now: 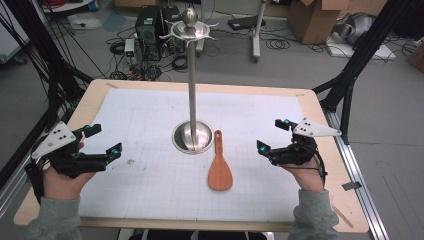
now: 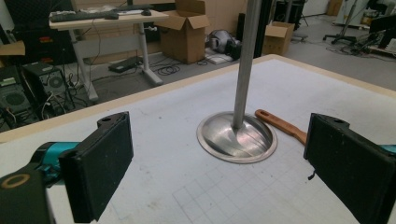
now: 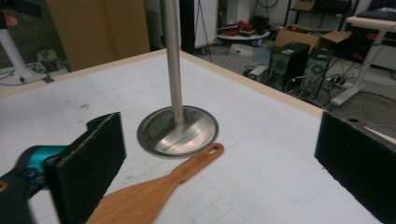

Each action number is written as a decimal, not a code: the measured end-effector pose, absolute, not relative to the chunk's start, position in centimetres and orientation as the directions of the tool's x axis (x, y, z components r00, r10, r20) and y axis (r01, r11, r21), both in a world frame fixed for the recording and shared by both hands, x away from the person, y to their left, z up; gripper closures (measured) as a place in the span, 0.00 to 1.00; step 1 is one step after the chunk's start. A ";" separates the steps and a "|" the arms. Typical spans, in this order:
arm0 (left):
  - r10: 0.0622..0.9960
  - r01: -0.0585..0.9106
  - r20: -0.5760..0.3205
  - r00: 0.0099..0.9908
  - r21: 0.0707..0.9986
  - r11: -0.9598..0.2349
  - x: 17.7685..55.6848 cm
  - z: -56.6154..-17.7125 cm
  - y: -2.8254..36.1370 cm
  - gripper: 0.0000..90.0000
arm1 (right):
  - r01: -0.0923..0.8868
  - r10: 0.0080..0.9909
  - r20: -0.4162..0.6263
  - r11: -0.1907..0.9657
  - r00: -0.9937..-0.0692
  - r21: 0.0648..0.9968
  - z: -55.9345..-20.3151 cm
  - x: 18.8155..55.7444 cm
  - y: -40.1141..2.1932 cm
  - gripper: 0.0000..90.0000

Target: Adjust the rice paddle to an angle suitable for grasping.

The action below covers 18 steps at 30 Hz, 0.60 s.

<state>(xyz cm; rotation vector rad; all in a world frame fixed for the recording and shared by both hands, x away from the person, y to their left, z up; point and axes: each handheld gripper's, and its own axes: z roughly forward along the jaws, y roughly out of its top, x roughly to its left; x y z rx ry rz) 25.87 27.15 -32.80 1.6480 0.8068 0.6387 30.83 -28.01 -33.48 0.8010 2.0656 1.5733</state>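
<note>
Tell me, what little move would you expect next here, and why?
Probably the right hand-held gripper eases toward the handle of the wooden rice paddle. The paddle lies flat on the table mat, beside the base of the metal hanging stand, untouched. Both the right and the left hand-held gripper are open and empty, and the right one is nearer.

One wooden spatula (image 1: 220, 170), one steel stand (image 1: 192, 135) — two grippers: left (image 1: 102, 140), right (image 1: 269, 135).

sleeves (image 1: 55, 217): grey, ribbed cuffs | fingers (image 2: 100, 163): black pads, teal mounts | plates (image 1: 316, 128): grey, three-cornered
</note>
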 end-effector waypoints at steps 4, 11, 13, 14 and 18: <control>0.784 0.175 -0.007 0.621 0.976 -0.130 25.8 -32.8 27.1 0.10 | 0.169 0.655 -0.021 0.226 -0.755 0.959 -33.7 30.7 -27.4 0.22; 0.788 0.181 -0.009 0.615 0.975 -0.130 25.7 -32.9 27.2 0.10 | 0.152 0.628 -0.057 0.275 -0.776 0.949 -34.0 30.6 -26.2 0.44; 0.788 0.180 -0.007 0.616 0.975 -0.133 25.7 -32.9 27.2 0.10 | 0.154 0.618 -0.057 0.282 -0.784 0.947 -34.1 30.6 -25.9 0.53; 0.788 0.180 -0.007 0.616 0.975 -0.133 25.7 -32.9 27.2 0.10 | 0.154 0.618 -0.057 0.282 -0.784 0.947 -34.1 30.6 -25.9 0.53; 0.790 0.185 -0.003 0.613 0.973 -0.139 25.5 -33.0 27.3 0.10 | 0.157 0.602 -0.057 0.297 -0.796 0.942 -34.4 30.8 -25.2 0.71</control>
